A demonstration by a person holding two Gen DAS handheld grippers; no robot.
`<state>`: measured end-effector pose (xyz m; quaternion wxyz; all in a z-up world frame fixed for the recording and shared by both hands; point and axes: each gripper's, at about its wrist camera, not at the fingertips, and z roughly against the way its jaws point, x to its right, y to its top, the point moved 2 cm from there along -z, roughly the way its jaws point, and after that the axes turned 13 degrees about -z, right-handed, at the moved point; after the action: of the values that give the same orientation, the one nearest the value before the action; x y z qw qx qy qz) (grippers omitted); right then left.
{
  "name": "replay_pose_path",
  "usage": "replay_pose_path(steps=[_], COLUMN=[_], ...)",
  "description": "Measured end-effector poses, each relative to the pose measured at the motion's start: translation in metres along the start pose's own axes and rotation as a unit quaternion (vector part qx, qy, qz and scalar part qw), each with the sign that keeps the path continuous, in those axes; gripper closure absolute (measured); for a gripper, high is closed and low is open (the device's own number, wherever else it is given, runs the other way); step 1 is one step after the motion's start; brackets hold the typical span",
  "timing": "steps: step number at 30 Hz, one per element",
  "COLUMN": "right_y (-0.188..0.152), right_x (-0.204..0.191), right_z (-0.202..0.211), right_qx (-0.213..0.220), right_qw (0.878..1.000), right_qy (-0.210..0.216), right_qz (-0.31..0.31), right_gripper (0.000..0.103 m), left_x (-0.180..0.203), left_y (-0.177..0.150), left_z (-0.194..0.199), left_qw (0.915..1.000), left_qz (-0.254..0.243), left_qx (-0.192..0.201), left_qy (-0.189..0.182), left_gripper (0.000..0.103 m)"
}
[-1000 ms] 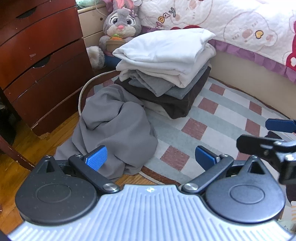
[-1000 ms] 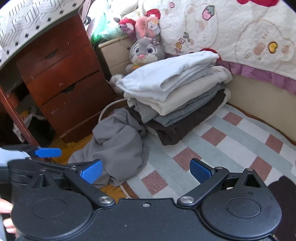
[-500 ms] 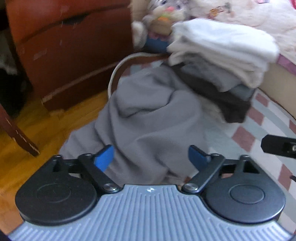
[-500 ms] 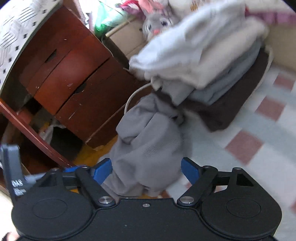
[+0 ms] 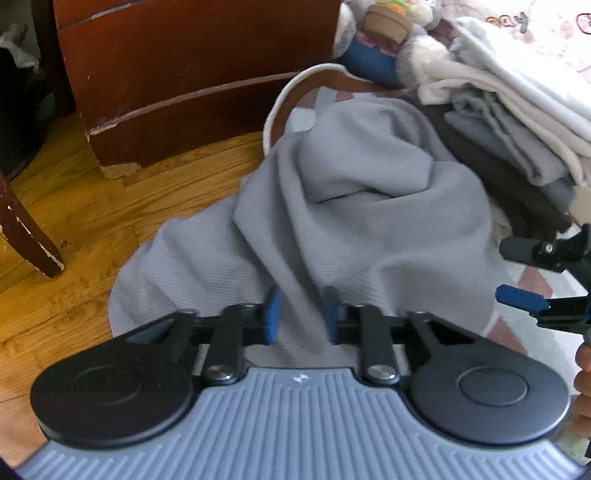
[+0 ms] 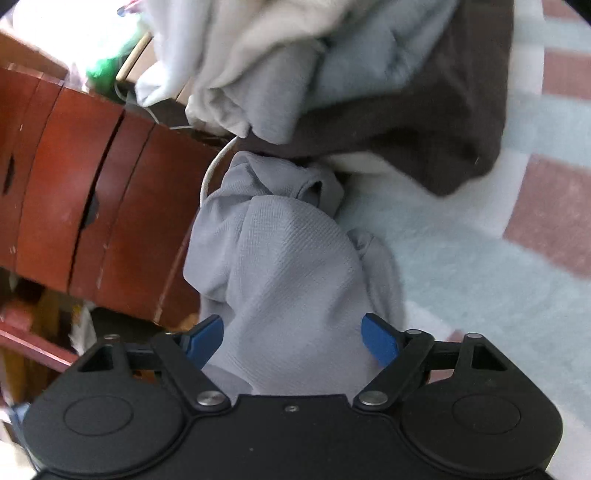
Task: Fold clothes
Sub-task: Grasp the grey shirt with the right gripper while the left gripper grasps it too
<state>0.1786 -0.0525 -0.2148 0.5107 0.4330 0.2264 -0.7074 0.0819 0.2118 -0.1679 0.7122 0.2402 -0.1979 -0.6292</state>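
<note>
A crumpled grey garment (image 5: 369, 221) lies half on the rug, half on the wooden floor. My left gripper (image 5: 301, 314) is low over its near edge, jaws closing, and a raised fold of the grey cloth fills the narrow gap between the blue pads. In the right wrist view the same garment (image 6: 288, 266) bulges up between the blue pads of my right gripper (image 6: 293, 339). Its jaws are closing but still stand wide, at the sides of the mound. The right gripper (image 5: 517, 275) also shows at the right edge of the left wrist view.
A stack of folded clothes (image 5: 517, 122) sits right behind the garment on the checked rug (image 6: 461, 277). A red-brown dresser (image 5: 184, 74) stands to the left, with a chair leg (image 5: 29, 240) on the wooden floor (image 5: 92, 221). A plush toy (image 5: 388, 22) leans at the back.
Both grippers have dropped down and forward onto the grey garment. Their jaws have narrowed, the left far more. The right wrist has rolled, which tilts its view.
</note>
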Motion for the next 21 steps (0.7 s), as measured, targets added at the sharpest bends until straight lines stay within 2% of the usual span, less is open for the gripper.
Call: replay_pose_path(steps=[1,2,3,6,7,8,10,15,16,17,18,19,20,21], right_y=[0.0,0.0,0.0,-0.005,-0.006,-0.006,-0.006,0.0,0.001,0.002,0.004,0.006,0.007,0.009], right_x=[0.0,0.0,-0.001,-0.003,-0.004,-0.005,-0.005,-0.007,-0.007,-0.007,-0.006,-0.005,-0.004,-0.004], right_z=[-0.003,-0.007,-0.009,-0.009,-0.008,-0.007,-0.005,0.0,0.001,0.001,0.002,0.003,0.005,0.007], right_qx=[0.003,0.006,0.008,0.018,0.021,0.025,0.032,0.039,0.038,0.037,0.038,0.042,0.046,0.053], right_qw=[1.0,1.0,1.0,1.0,0.999,0.999,0.998,0.997,0.997,0.998,0.998,0.998,0.998,0.997], right_qy=[-0.008,-0.016,-0.017,-0.018,-0.019,-0.021,-0.024,-0.029,-0.03,-0.03,-0.032,-0.035,-0.041,-0.053], right_qz=[-0.001,0.001,0.004,0.017,0.023,0.029,0.04,0.052,0.052,0.048,0.043,0.035,0.026,0.015], right_gripper=[0.061,0.09,0.097,0.097,0.097,0.097,0.093,0.093,0.093,0.087,0.072,0.064,0.047,0.036], left_x=[-0.002,-0.004,-0.007,-0.015,-0.018,-0.021,-0.025,-0.036,-0.037,-0.039,-0.04,-0.041,-0.04,-0.039], left_y=[-0.001,-0.002,-0.004,-0.007,-0.009,-0.01,-0.017,-0.018,-0.016,-0.013,-0.011,-0.01,-0.009,-0.009], left_z=[-0.003,-0.006,-0.008,-0.005,-0.004,-0.002,-0.004,-0.028,-0.036,-0.044,-0.052,-0.057,-0.06,-0.062], left_qw=[1.0,0.9998,0.9992,0.9991,0.9992,0.9993,0.9984,0.9955,0.9951,0.9945,0.9932,0.9918,0.9912,0.9907], left_qz=[-0.003,-0.007,-0.011,-0.001,0.006,0.013,0.027,0.04,0.045,0.052,0.062,0.074,0.079,0.084], left_qx=[-0.005,-0.015,-0.025,-0.025,-0.027,-0.029,-0.043,-0.082,-0.087,-0.091,-0.098,-0.104,-0.105,-0.107], left_qy=[0.004,0.014,0.028,0.034,0.028,0.022,0.026,0.026,0.013,-0.002,-0.012,-0.014,-0.01,-0.005], left_gripper=[0.084,0.088,0.088,0.085,0.073,0.05,0.033,0.033,0.033,0.029,0.025,0.018,0.012,0.011])
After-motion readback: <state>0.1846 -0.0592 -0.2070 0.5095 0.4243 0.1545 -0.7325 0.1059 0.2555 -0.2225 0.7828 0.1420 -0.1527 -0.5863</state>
